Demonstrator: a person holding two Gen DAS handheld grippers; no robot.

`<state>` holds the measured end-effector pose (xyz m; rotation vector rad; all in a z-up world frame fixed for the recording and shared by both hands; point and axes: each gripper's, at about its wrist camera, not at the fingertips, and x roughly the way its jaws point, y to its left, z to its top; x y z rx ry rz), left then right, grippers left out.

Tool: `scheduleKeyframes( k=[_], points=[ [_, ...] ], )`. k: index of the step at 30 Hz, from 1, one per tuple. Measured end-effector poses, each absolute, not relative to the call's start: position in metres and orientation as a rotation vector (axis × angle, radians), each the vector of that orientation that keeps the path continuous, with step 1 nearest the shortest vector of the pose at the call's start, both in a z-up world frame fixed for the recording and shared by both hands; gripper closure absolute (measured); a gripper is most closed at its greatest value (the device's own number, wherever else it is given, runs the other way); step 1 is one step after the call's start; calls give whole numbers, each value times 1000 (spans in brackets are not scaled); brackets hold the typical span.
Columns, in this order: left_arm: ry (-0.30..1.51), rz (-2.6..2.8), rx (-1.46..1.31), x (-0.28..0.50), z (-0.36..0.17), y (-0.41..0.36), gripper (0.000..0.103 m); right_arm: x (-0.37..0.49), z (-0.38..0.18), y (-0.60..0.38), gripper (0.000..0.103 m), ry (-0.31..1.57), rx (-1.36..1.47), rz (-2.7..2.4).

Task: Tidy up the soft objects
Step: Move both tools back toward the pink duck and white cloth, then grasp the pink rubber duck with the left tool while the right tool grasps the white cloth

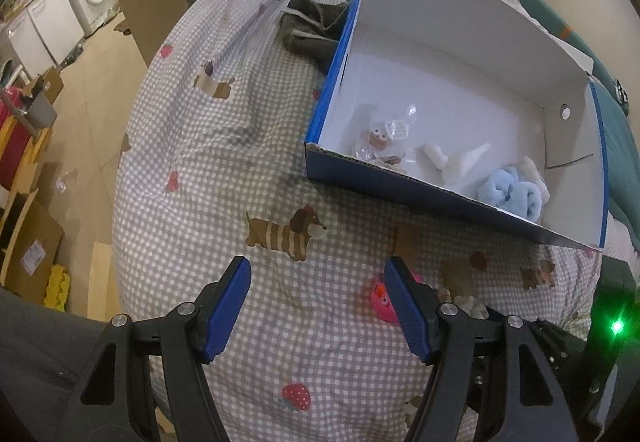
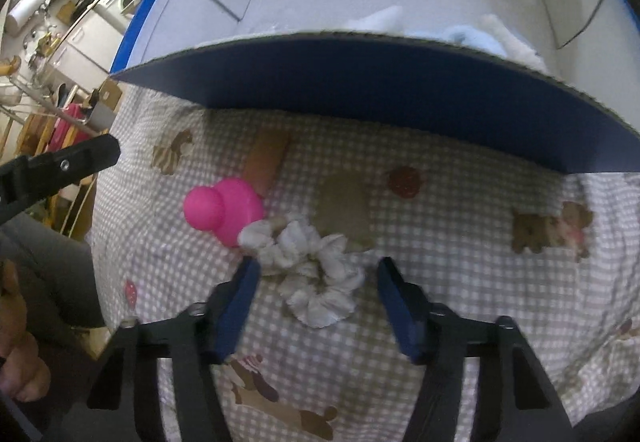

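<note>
**A:** Right wrist view, nearest first: the right hand-held gripper (image 2: 316, 284) has its jaws spread wide with nothing in them, and a white scrunchie (image 2: 310, 266) is sitting right between the fingertips on the bed (image 2: 460, 262). Looks to me like it's lined up for the pickup, just not closed yet. A pink rubber toy (image 2: 224, 208) is touching the scrunchie's far-left edge, so that's the thing to watch.

**B:** Yeah, I'd guess the next move is drop a bit lower, squeeze on the middle of the scrunchie, then lift it over the blue wall of the box (image 2: 380, 90) just behind. If the left finger goes in too far forward, it might nudge the pink toy along.

**A:** Left wrist shows the other one: the left hand-held gripper (image 1: 318, 296) is also wide open and empty, hovering over bare checked sheet. The pink toy (image 1: 380, 300) peeks out beside its right finger.

**B:** And further back, the box (image 1: 440, 198) already has stuff in it: a light blue fluffy bundle (image 1: 510, 194) in the near right corner, something white (image 1: 452, 160) next to it, and a small toy in a clear bag (image 1: 380, 140). So partway done, I reckon. There's also dark clothing (image 1: 310, 30) on the bed past the box's far left side.
</note>
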<state>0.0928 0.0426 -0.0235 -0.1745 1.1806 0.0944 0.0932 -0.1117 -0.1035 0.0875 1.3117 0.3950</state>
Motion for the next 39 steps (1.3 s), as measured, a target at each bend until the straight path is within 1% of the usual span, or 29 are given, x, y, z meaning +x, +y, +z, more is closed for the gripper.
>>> scheduleKeyframes(
  k=[2, 4, 7, 10, 11, 13, 14, 17, 20, 24, 27, 32, 33, 34, 35, 37, 39],
  points=[
    [1189, 90, -175, 94, -26, 41, 37, 92, -104, -111, 65, 1312, 73, 401],
    [1193, 85, -168, 95, -27, 38, 37, 90, -102, -109, 66, 1302, 69, 408],
    [1197, 78, -152, 95, -30, 35, 37, 88, -97, -108, 73, 1286, 69, 417],
    [1207, 75, -137, 95, -33, 32, 37, 85, -93, -110, 77, 1275, 75, 422],
    [1210, 75, -135, 95, -34, 33, 37, 83, -91, -111, 80, 1272, 76, 426],
    [1218, 77, -135, 95, -37, 33, 37, 80, -87, -114, 82, 1263, 78, 434],
    [1221, 76, -135, 95, -38, 33, 37, 78, -85, -116, 85, 1259, 80, 442],
    [1231, 75, -126, 96, -42, 31, 37, 70, -82, -124, 88, 1250, 83, 447],
    [1237, 70, -123, 97, -44, 30, 37, 65, -76, -134, 88, 1231, 115, 441],
    [1258, 23, -149, 97, -50, 27, 37, 62, -52, -151, 88, 1123, 153, 409],
    [1289, -44, -141, 97, -59, 15, 37, 63, -42, -157, 88, 1076, 189, 394],
    [1316, -106, -103, 104, -73, -6, 37, 69, -46, -157, 89, 1104, 181, 380],
    [1319, -114, -107, 106, -75, -8, 38, 69, -47, -158, 89, 1108, 179, 378],
    [1318, -119, -109, 106, -75, -10, 45, 69, -48, -158, 89, 1111, 182, 377],
    [1319, -125, -108, 107, -76, -11, 50, 68, -48, -159, 89, 1110, 184, 377],
    [1335, -139, -103, 108, -80, -13, 74, 69, -48, -159, 89, 1110, 190, 375],
    [1351, -147, -103, 108, -85, -14, 74, 70, -49, -156, 89, 1111, 193, 372]
  ],
)
